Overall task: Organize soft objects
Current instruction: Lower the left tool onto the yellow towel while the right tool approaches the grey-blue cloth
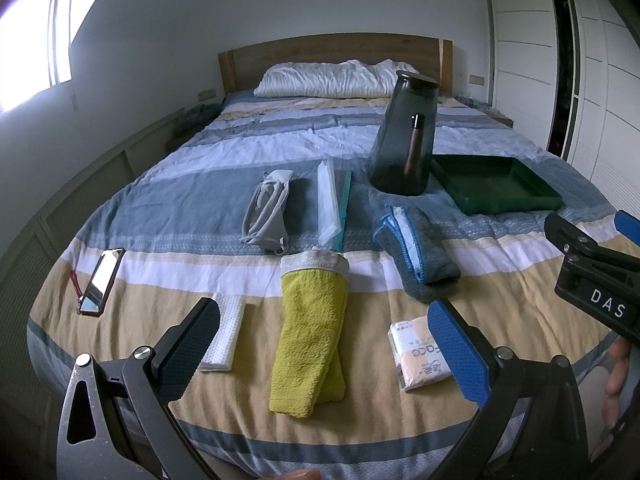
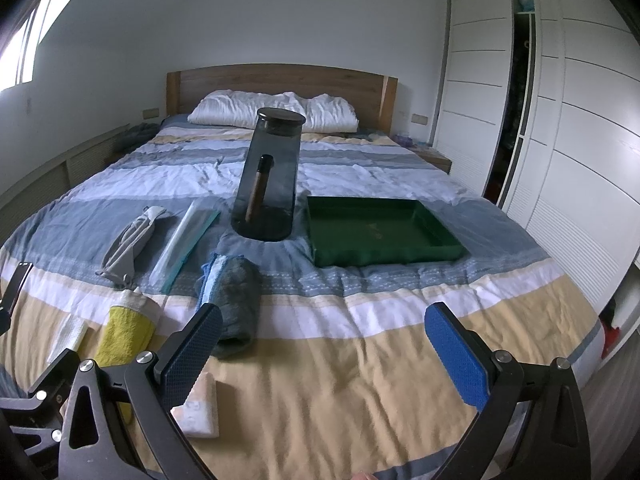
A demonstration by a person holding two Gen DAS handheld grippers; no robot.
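Observation:
Several soft items lie on the striped bed. A rolled yellow towel [image 1: 310,332] [image 2: 126,336] sits nearest, with a small white waffle cloth [image 1: 226,332] to its left and a tissue pack [image 1: 416,356] [image 2: 200,408] to its right. Farther back are a grey-blue folded cloth [image 1: 420,256] [image 2: 236,300], a grey fabric piece [image 1: 268,208] [image 2: 132,240] and a flat plastic packet [image 1: 332,204] [image 2: 188,236]. My left gripper [image 1: 323,312] hovers open over the yellow towel. My right gripper [image 2: 324,316] [image 1: 586,220] is open above bare bedspread, holding nothing.
An empty green tray [image 1: 508,202] [image 2: 384,256] sits at the right, beside a tall dark glass jar [image 1: 404,144] [image 2: 268,184]. A phone [image 1: 102,280] lies at the left edge. A white pillow [image 1: 332,80] is at the headboard. White wardrobes [image 2: 560,160] stand to the right.

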